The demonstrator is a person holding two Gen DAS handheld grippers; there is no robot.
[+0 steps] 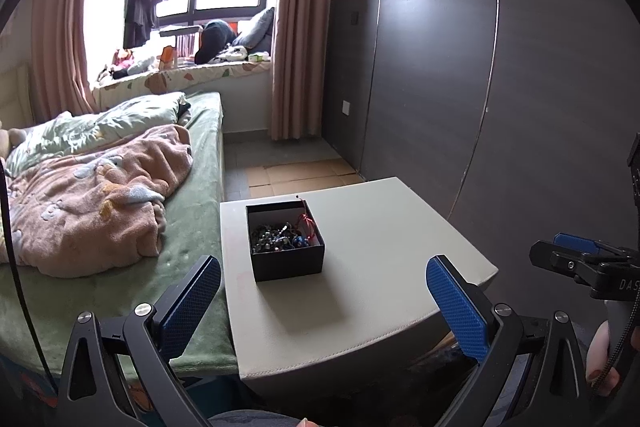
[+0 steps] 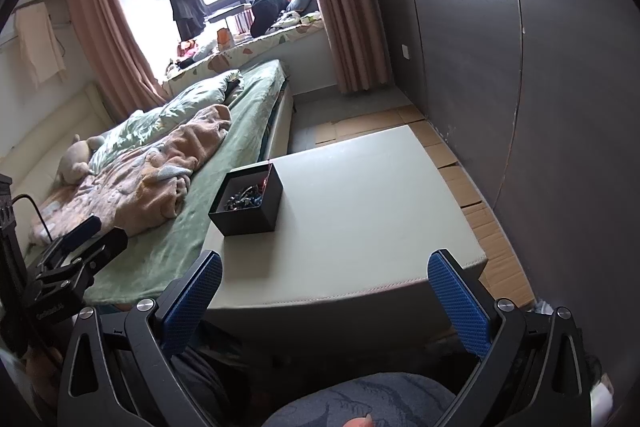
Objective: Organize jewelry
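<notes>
Left wrist view. Your left tongs [image 1: 322, 293] hang spread wide with nothing between the blue pads, short of the near edge of the table [image 1: 380, 227]. The landmark is the black box [image 1: 285, 242], lidless, standing on the table toward its bed-side edge. The jewelry [image 1: 280, 235] lies inside the box as one mixed heap: dark beads, something blue, and a red cord [image 1: 306, 221] draped against the box's right inner wall. A thin strand seems to poke over the box's far rim; it is too small to be sure. Around the box the table top shows nothing loose. Your right tongs [image 1: 576, 251] enter at the picture's right edge, well to the right of the box.

Right wrist view. Your right tongs [image 2: 325, 291] are likewise released and carry nothing, off the table's near edge. The box [image 2: 248, 201] sits at the table's near-left corner, next to the bed [image 2: 224, 163], with the same tangle inside. Your left tongs [image 2: 86, 239] show to the left of the box, over the bed.

Progress, as a judgement: all pieces seen are gathered in the box. This fits either a collected end state or an unsorted pile awaiting sorting; the pictures do not settle which.
</notes>
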